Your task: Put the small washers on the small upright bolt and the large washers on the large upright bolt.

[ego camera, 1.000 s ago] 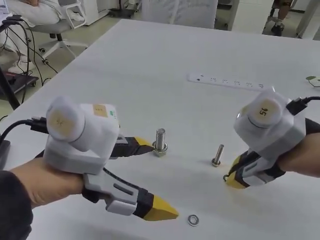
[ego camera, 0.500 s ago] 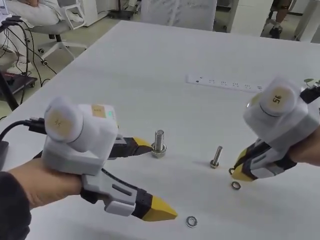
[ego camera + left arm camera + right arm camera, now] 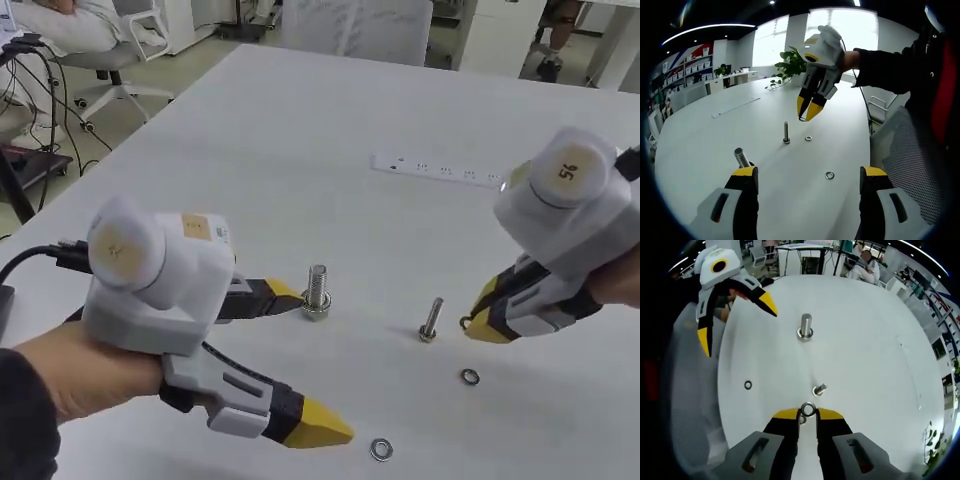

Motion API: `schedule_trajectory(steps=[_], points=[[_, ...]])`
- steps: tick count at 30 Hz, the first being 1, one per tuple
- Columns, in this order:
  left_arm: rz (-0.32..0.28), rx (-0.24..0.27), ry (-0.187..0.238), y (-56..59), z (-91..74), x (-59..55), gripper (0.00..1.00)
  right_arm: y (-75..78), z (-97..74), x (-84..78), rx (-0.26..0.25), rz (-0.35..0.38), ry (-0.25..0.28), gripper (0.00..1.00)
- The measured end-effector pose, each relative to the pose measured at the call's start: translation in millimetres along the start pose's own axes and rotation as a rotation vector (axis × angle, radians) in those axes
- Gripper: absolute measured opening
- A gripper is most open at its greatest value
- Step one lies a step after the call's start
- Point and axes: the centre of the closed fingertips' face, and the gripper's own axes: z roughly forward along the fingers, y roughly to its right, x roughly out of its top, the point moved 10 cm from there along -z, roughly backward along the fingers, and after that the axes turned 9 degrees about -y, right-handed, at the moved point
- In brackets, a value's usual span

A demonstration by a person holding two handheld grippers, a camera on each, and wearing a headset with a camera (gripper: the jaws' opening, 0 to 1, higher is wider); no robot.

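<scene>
Right gripper view: right claw (image 3: pixel 808 414) is closed, its tips pinching one washer (image 3: pixel 808 409) by the edge, with the ring's hole showing. I cannot tell its size class for certain; it looks like one of the small ones.

Just ahead of the tips, slightly off to one side, stands the small bolt (image 3: pixel 819 389), head down on the surface (image 3: pixel 865 340), long axis vertical. Beyond it, well apart, is the large bolt (image 3: pixel 805 326), upright, with a ring around its base.

Left gripper view: the right claw hangs clear of the surface, tips about level with the small bolt's top and offset sideways, not over it.

Judgement: the coming move turns on that sideways offset. The ring's hole must come over the shaft's top and lie flat before release. The right claw is much the nearer.

Left claw (image 3: pixel 809 172) is wide open and holds nothing, with one tip beside the large bolt.

Head view: two loose washers lie flat, one (image 3: pixel 470 377) near the small bolt, the other (image 3: pixel 381 449) nearer the person.
</scene>
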Motion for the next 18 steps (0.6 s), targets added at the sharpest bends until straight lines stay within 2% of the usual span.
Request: schedule_trajectory(steps=[8,18], points=[[-0.001,-0.002,0.003,-0.6,0.8,0.2,0.83,6.3,-7.7,10.2,-0.018,-0.009,0.020,0.14],[-0.007,0.003,0.008,-2.5,-0.2,-2.1,0.83,12.0,-2.0,20.6,-0.026,-0.030,0.017,0.13]])
